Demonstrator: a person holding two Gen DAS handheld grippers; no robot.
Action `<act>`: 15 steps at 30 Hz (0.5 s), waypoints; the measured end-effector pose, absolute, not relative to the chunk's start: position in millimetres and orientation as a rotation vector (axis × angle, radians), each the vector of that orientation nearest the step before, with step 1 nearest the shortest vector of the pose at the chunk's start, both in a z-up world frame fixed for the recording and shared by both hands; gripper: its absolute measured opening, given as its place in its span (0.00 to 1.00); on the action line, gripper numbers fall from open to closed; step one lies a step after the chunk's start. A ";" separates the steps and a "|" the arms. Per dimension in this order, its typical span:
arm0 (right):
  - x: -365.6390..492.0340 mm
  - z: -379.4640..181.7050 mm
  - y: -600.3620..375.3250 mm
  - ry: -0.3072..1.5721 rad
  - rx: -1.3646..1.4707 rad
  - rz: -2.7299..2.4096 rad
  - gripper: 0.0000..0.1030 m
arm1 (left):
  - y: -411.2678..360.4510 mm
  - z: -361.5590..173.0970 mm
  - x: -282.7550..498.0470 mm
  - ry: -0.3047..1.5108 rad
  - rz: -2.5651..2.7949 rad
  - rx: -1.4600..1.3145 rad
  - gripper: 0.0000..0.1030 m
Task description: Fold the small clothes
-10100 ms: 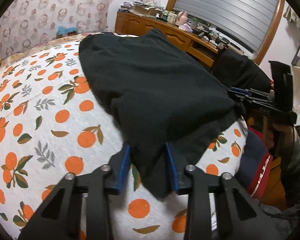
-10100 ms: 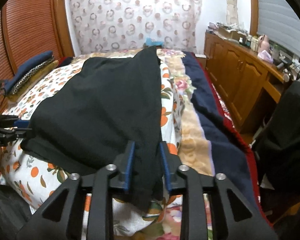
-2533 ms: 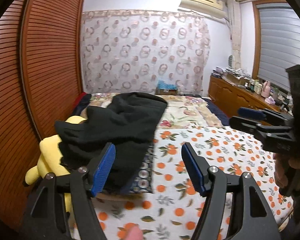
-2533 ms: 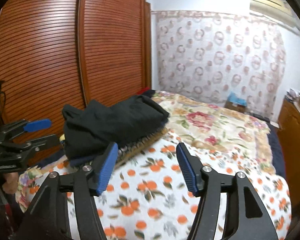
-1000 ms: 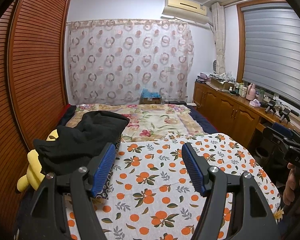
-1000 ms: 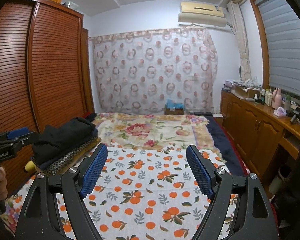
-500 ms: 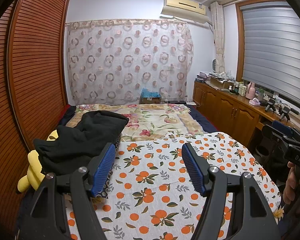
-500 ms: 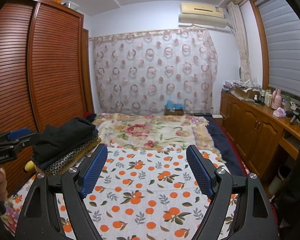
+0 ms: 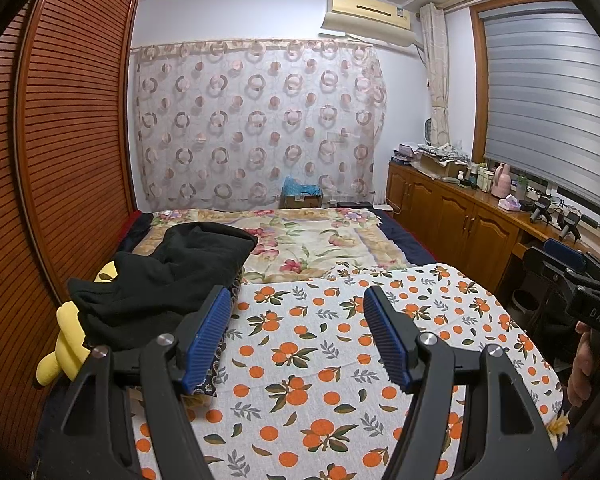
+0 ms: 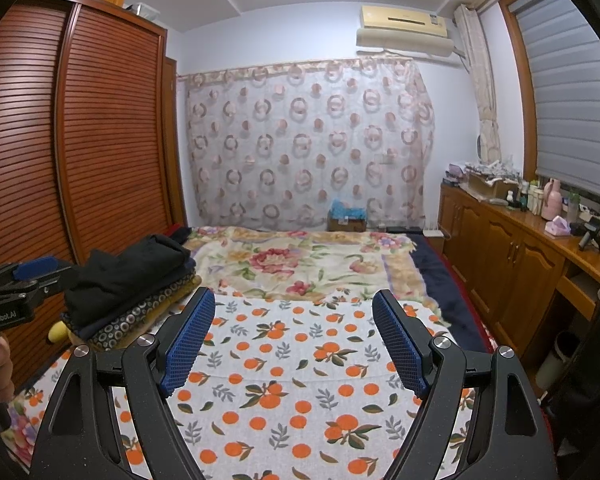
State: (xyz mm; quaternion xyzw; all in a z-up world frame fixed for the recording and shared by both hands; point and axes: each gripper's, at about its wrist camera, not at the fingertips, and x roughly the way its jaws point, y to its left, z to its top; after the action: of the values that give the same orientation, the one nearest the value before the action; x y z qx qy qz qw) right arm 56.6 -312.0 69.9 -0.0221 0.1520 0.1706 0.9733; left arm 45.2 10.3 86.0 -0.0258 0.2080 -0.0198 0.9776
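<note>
where the bed met the wooden wardrobe, at middle left of both frames, the folded black garment (image 9: pixel 168 280) lay on top of a stack of folded clothes (image 10: pixel 140 316). its long axis ran from the lower left up toward the frame's centre. the layers under it were mostly hidden in the left view. a yellow plush toy (image 9: pixel 66 340) peeked out beneath, largely covered. the left gripper (image 9: pixel 296 336) and the right gripper (image 10: pixel 292 344) each hung over the orange-print sheet (image 9: pixel 332 360), blue pads spread wide with nothing between them. the sheet's near edge was cut off by both frames.
</note>
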 end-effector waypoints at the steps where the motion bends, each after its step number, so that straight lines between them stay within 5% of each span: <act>1: 56.4 69.8 -312.3 0.307 -0.044 0.344 0.81 | 10.1 85.3 46.0 0.419 -0.041 -0.053 0.67; 15: 55.7 70.4 -313.0 0.305 -0.047 0.343 0.81 | 11.5 84.2 45.7 0.417 -0.039 -0.051 0.67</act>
State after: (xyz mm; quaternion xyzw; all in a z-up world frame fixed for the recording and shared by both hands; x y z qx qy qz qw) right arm 55.7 -313.0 70.4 -0.0233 0.1513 0.1702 0.9734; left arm 45.7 11.5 84.2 -0.0251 0.2068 -0.0195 0.9779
